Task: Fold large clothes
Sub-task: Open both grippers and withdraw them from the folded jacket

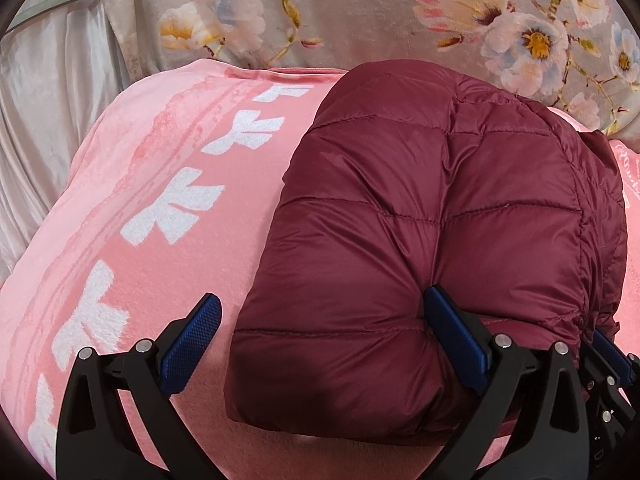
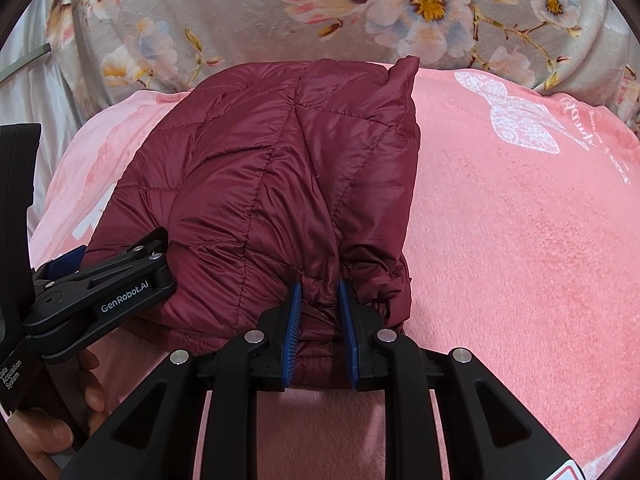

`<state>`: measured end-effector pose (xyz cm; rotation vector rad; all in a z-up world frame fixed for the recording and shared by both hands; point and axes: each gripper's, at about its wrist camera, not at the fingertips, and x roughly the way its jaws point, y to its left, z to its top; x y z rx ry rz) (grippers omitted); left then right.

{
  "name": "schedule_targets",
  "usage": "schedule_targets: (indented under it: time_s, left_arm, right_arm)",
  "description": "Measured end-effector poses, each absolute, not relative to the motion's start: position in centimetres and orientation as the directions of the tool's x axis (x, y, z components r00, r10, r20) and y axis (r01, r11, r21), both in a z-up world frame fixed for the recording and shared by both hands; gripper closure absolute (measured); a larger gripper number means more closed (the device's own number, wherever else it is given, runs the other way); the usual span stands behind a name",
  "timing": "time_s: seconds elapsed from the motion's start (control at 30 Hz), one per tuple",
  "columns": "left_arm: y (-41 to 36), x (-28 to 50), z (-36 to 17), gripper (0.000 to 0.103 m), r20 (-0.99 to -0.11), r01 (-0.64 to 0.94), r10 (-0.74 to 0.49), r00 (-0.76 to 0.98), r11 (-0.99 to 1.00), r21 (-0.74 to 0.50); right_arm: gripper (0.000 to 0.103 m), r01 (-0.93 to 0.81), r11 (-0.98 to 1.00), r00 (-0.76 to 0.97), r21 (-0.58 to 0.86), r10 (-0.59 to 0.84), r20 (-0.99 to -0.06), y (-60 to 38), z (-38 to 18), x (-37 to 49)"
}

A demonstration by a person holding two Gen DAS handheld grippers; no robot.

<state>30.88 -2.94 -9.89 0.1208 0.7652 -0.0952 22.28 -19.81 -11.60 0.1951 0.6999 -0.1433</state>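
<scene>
pink blanket (image 1: 152,216), floral cover (image 1: 360,20) (grey)

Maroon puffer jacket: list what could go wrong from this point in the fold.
1. The right gripper pinches only a small bunch at the near edge of the maroon puffer jacket; the slick fabric may slip out.
2. The left gripper is open, one finger pressing the puffy bundle; once released, the fold could spring open.
3. Dragging the bundle might ruck up the pink blanket beneath.

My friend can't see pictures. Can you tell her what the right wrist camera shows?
The right gripper pinches the near edge of a folded maroon puffer jacket lying on a pink blanket. The left gripper is at the jacket's left side.
</scene>
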Motion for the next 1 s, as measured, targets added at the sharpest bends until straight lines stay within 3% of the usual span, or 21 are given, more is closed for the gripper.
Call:
schedule_targets:
  time_s: [0.27, 0.33, 0.37, 0.4, 0.5, 0.67, 1.0]
  left_arm:
    - [-2.8, 29.1, -8.6, 0.005, -0.638, 0.098, -0.022, 0.77, 0.992, 0.084]
    - [-2.3, 27.1, -8.0, 0.005, -0.624, 0.102, -0.041, 0.78, 0.993, 0.062]
    - [-1.9, 26.3, -8.0, 0.005, -0.62, 0.104, -0.053, 0.783, 0.994, 0.046]
    - [-1.4, 24.8, -8.0, 0.005, -0.616, 0.103, -0.067, 0.785, 0.994, 0.023]
    - [-0.6, 22.2, -8.2, 0.005, -0.633, 0.107, -0.091, 0.769, 0.994, -0.012]
    - [-0.6, 19.2, -8.1, 0.005, -0.619, 0.097, -0.058, 0.783, 0.995, 0.028]
    - [-1.3, 16.7, -9.0, 0.005, -0.665, 0.091, -0.013, 0.746, 0.992, 0.083]
  right_arm:
    - [0.079, 0.164, 0.962, 0.801, 0.217, -0.001, -0.598, -21.1, -10.1, 20.3]
    - [0.061, 0.173, 0.97, 0.823, 0.168, -0.049, -0.566, -20.6, -9.1, 18.4]
    - [0.043, 0.184, 0.972, 0.833, 0.145, -0.076, -0.548, -20.4, -9.0, 17.4]
    - [0.036, 0.192, 0.974, 0.841, 0.122, -0.099, -0.532, -20.1, -9.0, 16.3]
    - [0.032, 0.201, 0.977, 0.819, 0.067, -0.131, -0.559, -19.5, -10.1, 13.8]
    - [0.022, 0.213, 0.971, 0.806, 0.107, -0.112, -0.581, -19.5, -10.6, 11.6]
    - [0.022, 0.271, 0.962, 0.77, 0.032, -0.197, -0.607, -18.7, -11.5, 9.9]
